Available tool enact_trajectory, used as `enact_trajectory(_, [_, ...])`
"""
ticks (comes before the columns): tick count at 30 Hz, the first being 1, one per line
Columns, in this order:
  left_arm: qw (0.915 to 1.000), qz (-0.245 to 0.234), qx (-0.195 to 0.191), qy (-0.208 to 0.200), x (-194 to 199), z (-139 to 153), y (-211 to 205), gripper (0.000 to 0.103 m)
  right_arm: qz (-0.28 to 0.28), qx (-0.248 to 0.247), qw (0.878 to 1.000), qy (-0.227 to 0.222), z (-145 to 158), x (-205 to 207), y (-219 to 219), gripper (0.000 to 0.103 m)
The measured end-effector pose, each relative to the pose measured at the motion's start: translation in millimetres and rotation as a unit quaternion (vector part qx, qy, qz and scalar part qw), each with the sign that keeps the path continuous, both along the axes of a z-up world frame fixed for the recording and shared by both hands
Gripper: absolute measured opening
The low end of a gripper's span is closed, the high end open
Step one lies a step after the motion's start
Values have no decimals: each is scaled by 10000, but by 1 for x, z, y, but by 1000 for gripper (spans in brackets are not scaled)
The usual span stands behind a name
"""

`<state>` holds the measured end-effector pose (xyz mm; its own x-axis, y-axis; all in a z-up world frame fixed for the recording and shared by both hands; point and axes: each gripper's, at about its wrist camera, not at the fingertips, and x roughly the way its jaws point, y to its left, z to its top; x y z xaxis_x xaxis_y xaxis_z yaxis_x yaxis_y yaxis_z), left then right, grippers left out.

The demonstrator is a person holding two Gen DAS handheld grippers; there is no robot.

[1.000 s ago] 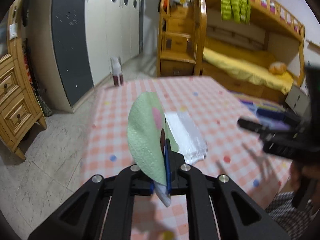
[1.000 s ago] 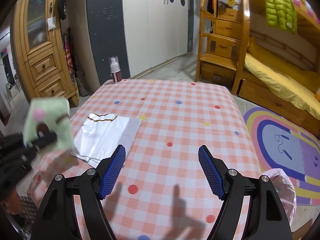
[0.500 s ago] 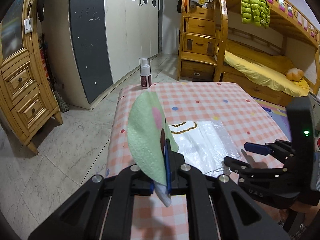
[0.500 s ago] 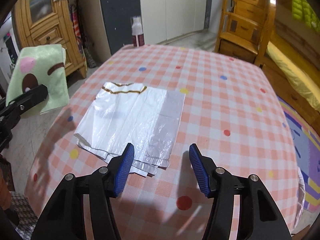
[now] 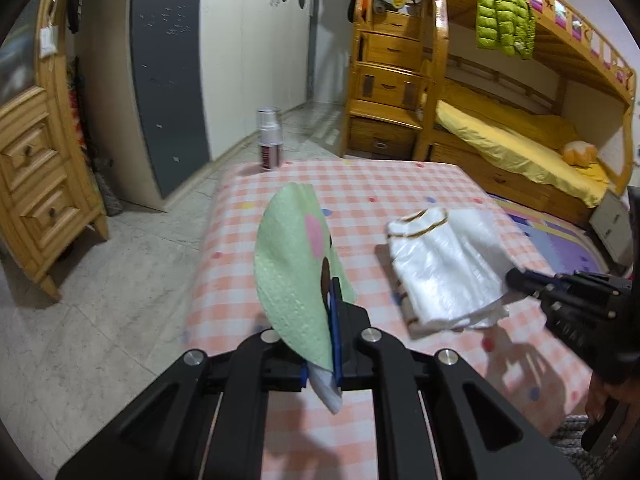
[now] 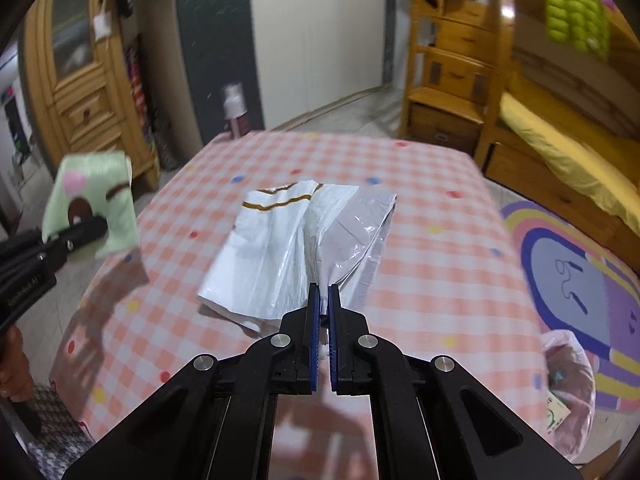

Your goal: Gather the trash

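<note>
two claws, two pieces of trash, one each

right gripper [image 6: 324, 292] has just clenched on the near edge of the one white plastic bag [image 6: 296, 240], which stretches ahead over the table [image 6: 432, 248]; left gripper [image 5: 334, 284] grasps one green napkin [image 5: 292, 268] standing upright.

My green napkin [image 5: 294, 276] hides my left tongs' left pad. The bin bag [image 6: 570, 396] beside the table [image 6: 432, 248] is cut off at the picture's edge. The spray bottle [image 6: 234, 110] blurs, its label unreadable.
</note>
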<state>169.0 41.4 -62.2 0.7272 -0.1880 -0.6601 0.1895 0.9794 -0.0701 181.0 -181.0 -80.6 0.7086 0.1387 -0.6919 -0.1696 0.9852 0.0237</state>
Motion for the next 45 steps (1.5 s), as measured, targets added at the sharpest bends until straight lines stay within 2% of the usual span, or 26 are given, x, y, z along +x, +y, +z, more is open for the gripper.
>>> enact_trajectory(7, [9990, -450, 13, -4, -2, 0, -47, 6, -474, 358, 9980, -199, 12, -16, -54, 4])
enact_trajectory(8, [9987, -516, 32, -5, -2, -1, -54, 6, -505, 415, 9978, -120, 10, -15, -58, 9])
enact_trajectory(10, [9981, -605, 77, 11, -3, -3, -65, 6, -444, 580, 9969, 296, -3, -7, -63, 13])
enact_trajectory(11, [9979, -642, 101, 23, -3, -4, -70, 6, -496, 579, 9963, 395, -8, -5, -64, 21])
enact_trajectory(12, [9977, -662, 117, 29, -4, -5, -73, 6, -583, 565, 9958, 430, -10, -4, -66, 26])
enact_trajectory(14, [9975, -690, 166, 28, -5, -7, -78, 6, -660, 537, 9958, 325, -8, -7, -68, 49])
enact_trajectory(15, [9974, -694, 177, 28, -4, -7, -79, 6, -705, 494, 9959, 292, -7, -8, -68, 51])
enact_trajectory(19, [9974, -679, 224, 64, -4, -9, -81, 6, -698, 309, 9956, 534, -17, -4, -62, 49])
enact_trajectory(22, [9976, -642, 256, 41, -4, -8, -80, 6, -591, 425, 9971, 207, -6, -10, -55, 48])
enact_trajectory(24, [9980, -577, 268, 19, -3, -7, -76, 6, -354, 372, 9986, 115, -3, -10, -39, 48])
enact_trajectory(29, [9995, -296, 134, 40, -1, -5, -53, 6, 427, -88, 9984, 365, -17, -1, 17, 39])
enact_trajectory(31, [9997, -209, 89, 41, 0, -4, -43, 6, 559, -216, 9974, 408, -22, 4, 31, 38])
enact_trajectory(37, [9999, -21, 17, 109, 2, -7, -20, 6, 391, -423, 9956, 735, -40, 22, 39, 36])
enact_trajectory(40, [9999, 8, -54, 115, 2, -5, -15, 6, 316, -385, 9963, 698, -41, 20, 36, 35])
enact_trajectory(42, [9999, 4, -89, 119, 2, -5, -13, 6, 338, -400, 9965, 650, -41, 17, 38, 30])
enact_trajectory(44, [9999, -12, -106, 118, 3, -5, -13, 6, 383, -429, 9964, 622, -41, 14, 40, 17])
enact_trajectory(45, [9999, -17, -103, 115, 2, -5, -14, 6, 387, -453, 9964, 610, -41, 13, 41, 14])
